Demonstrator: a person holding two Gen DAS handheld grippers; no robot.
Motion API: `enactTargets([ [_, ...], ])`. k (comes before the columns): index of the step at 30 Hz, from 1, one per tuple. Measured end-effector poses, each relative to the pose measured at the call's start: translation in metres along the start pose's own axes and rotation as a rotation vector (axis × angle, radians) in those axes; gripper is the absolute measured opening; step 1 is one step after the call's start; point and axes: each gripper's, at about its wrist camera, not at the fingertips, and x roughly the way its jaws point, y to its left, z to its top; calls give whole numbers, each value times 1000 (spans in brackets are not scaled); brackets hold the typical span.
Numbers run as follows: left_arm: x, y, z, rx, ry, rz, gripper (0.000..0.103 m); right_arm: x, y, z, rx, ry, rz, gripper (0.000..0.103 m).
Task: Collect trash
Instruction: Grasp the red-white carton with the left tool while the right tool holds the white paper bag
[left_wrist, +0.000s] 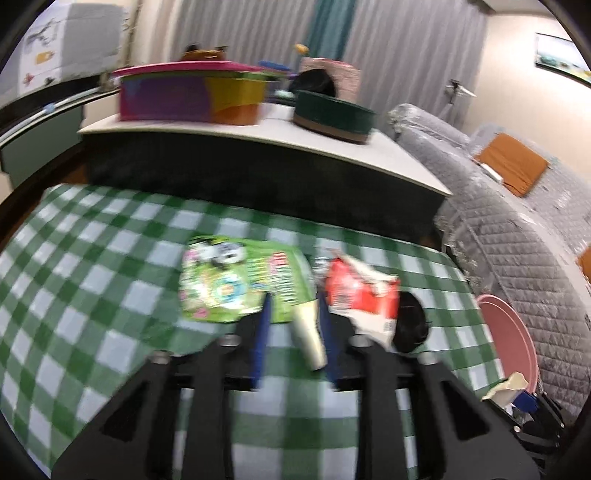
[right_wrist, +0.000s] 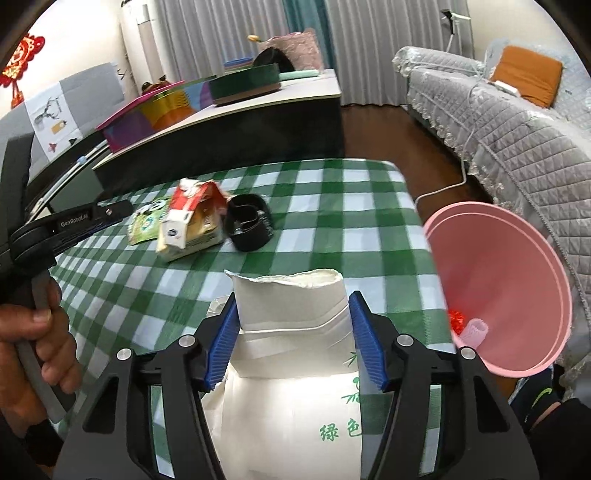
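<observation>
On the green checked tablecloth (left_wrist: 92, 280) lie a green snack wrapper (left_wrist: 236, 280), a torn red and white carton (left_wrist: 362, 295) and a black round item (left_wrist: 410, 321). My left gripper (left_wrist: 294, 299) hovers just before them. A cream paper piece (left_wrist: 308, 336) rests against its right pad, with a gap to the left pad. My right gripper (right_wrist: 293, 295) is shut on a white paper pack (right_wrist: 291, 314) with green print, both pads pressing its sides. A pink bin (right_wrist: 509, 295) with a few scraps stands at the table's right edge. The carton (right_wrist: 195, 221) lies further back.
A low table (right_wrist: 295, 92) behind carries coloured boxes (left_wrist: 192, 92) and a dark green round tin (left_wrist: 332, 114). A grey quilted sofa (right_wrist: 517, 147) fills the right side, with a white cable (right_wrist: 443, 188) on the wood floor. A person's hand (right_wrist: 33, 332) holds the left gripper.
</observation>
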Motion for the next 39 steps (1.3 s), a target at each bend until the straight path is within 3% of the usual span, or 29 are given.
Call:
enactTargets([
  [5,18,-27,1,51,17,-55,60,3,-9,3,20,-3,-17,58],
  [9,38,-43,0,93,52,-31,66,5,-14,4,25,-2,-19,58],
  [14,51,-46,-1,86,77,-13,66,7,-16,5,25,-1,-19,58],
  [18,52,-48,1,104,84,-9,56,7,-17,5,29,-1,-21,58],
  [39,-14,-42,3,121,9,-1,55,-35,-14,20,45,-92,-22,54],
])
